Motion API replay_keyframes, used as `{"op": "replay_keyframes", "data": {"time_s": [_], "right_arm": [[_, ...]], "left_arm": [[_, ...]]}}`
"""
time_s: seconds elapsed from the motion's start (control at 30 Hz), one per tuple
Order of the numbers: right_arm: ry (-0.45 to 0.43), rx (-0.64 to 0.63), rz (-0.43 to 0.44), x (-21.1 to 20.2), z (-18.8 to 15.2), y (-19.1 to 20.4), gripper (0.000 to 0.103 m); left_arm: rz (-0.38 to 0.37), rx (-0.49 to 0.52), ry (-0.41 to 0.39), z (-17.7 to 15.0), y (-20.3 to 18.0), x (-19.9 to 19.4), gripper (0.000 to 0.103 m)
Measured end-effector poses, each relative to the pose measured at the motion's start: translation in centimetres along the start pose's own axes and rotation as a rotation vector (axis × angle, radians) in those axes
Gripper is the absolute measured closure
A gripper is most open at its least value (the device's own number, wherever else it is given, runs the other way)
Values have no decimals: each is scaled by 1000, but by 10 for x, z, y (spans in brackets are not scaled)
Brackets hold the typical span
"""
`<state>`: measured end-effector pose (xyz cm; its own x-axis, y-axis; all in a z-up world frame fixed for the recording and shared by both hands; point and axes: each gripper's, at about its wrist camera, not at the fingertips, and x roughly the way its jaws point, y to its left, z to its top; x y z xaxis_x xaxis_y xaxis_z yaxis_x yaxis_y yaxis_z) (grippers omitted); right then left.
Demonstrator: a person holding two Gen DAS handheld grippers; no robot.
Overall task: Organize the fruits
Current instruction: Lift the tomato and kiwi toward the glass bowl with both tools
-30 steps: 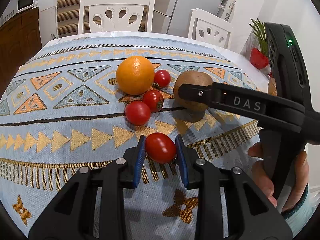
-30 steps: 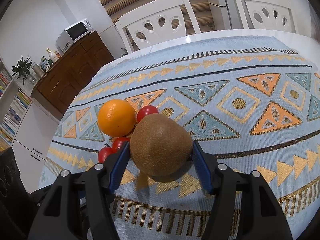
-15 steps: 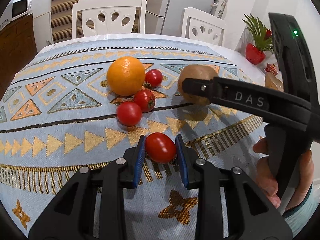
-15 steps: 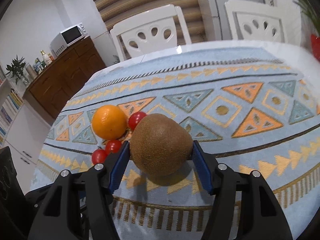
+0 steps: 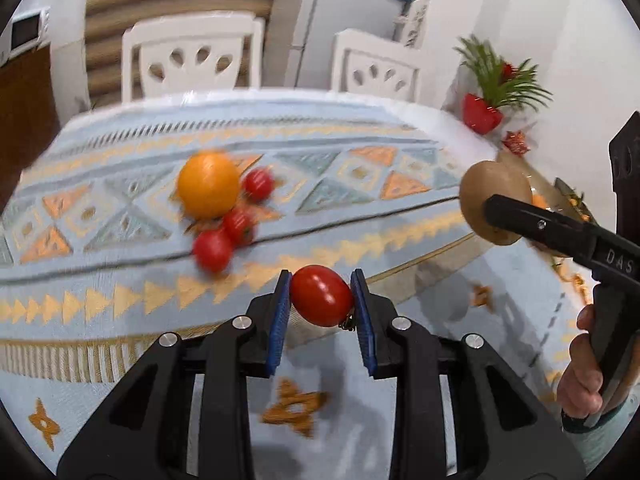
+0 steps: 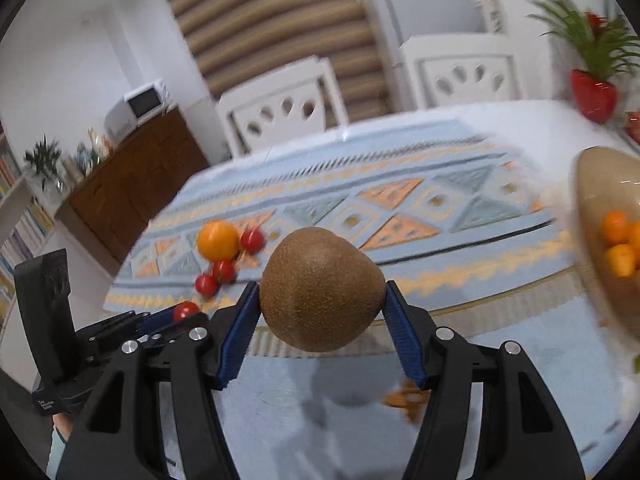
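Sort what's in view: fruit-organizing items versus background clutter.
Job: tomato in left tongs; kiwi in right tongs; orange; loose tomatoes; bowl.

Clutter: chairs; microwave; red potted plant.

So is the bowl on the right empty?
No, the bowl already holds several small oranges in the right wrist view.
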<state>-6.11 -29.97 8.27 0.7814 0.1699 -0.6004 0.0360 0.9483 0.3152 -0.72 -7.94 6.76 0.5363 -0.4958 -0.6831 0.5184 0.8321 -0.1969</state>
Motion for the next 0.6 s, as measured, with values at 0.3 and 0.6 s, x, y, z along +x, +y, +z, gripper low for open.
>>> {"op": "replay_keyframes", "data": {"time_s": [0.3,0.6], "right_arm": [[-163,58,-100,-94,29,-75,42],[-209,176,-272,-146,54,-175,42]], "left_arm": [[-89,183,-88,62,-124,-10,74],[-214,295,-70,99,-246,38,74]]}}
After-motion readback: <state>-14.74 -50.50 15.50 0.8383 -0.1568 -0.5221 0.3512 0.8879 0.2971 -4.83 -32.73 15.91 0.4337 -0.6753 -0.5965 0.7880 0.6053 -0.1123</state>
